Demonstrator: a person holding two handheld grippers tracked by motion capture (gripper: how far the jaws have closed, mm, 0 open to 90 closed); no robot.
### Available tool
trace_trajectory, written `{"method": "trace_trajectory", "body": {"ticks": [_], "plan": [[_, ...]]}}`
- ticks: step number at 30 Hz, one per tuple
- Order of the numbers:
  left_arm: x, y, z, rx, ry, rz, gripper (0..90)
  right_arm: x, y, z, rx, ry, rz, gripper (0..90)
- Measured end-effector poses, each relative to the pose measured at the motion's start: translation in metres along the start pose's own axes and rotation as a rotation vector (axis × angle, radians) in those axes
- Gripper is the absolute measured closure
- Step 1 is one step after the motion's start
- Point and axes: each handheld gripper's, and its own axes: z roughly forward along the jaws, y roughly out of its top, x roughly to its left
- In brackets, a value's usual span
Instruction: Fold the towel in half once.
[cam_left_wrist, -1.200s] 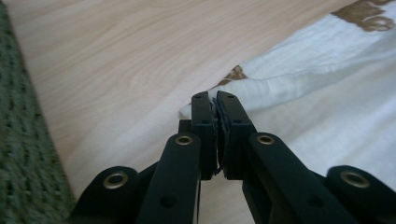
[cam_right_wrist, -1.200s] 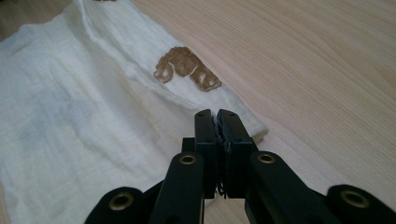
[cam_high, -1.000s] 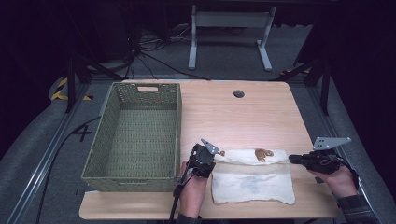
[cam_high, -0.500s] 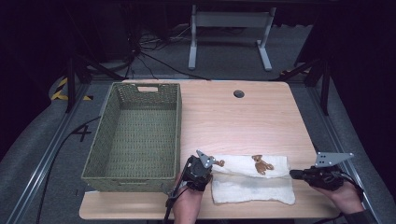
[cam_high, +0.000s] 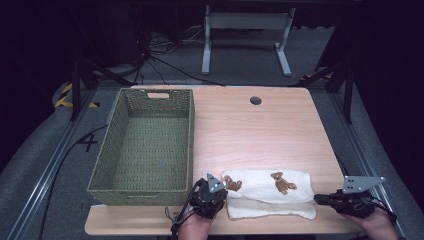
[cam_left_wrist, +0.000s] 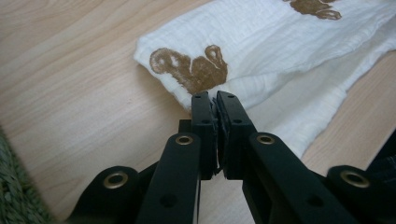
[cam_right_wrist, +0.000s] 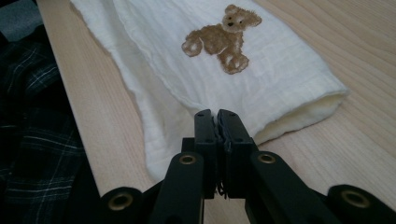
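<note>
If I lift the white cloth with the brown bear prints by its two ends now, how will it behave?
The white muslin cloth with brown bear prints will probably sag between the left gripper and right gripper: it lies limp and creased. Its folded layers may slip apart. It looks thin, so likely light.

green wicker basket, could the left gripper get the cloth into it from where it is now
Probably yes. The left gripper pinches the white bear-print cloth right beside the green woven basket, whose top is open. Only the basket's near wall stands between them, so a lift over the rim should do.
</note>
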Motion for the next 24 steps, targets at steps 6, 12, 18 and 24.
{"method": "trace_trajectory", "body": {"ticks": [6,12,18,24], "plan": [[0.0,-0.009,-0.005,-0.004,-0.027,-0.012,86.0,0.009,-0.005,-0.003,0.007,0.023,-0.013,87.1],[-0.001,-0.014,-0.002,0.019,-0.042,-0.004,80.6,0.011,-0.009,0.002,0.044,0.052,-0.018,84.9],[-0.005,-0.005,-0.005,-0.005,-0.035,0.023,73.2,0.007,-0.003,-0.002,-0.007,0.048,-0.005,75.1],[-0.002,0.018,0.01,-0.02,0.001,0.024,67.4,-0.004,0.011,0.003,-0.024,-0.002,0.014,72.4]]}}
